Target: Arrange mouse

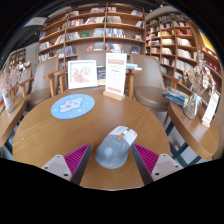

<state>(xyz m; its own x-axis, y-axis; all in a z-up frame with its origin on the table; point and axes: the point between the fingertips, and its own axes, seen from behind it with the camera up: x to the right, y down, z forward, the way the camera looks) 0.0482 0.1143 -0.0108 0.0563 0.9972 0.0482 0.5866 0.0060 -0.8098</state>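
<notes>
Gripper (111,160): fingers apart, magenta pads (75,157) clear of contact. Grey-and-white computer mouse (114,149) rests on the round wooden table (40,135), between the fingers with gaps either side. Beyond it: round blue mouse mat (72,106), upright sign cards (116,75), writing illegible. Wooden bookshelves (100,30) behind hold books.

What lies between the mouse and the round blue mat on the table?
Only bare wooden table, as the gripper view shows. The mouse sits between the open jaws; the blue mat lies beyond.
</notes>
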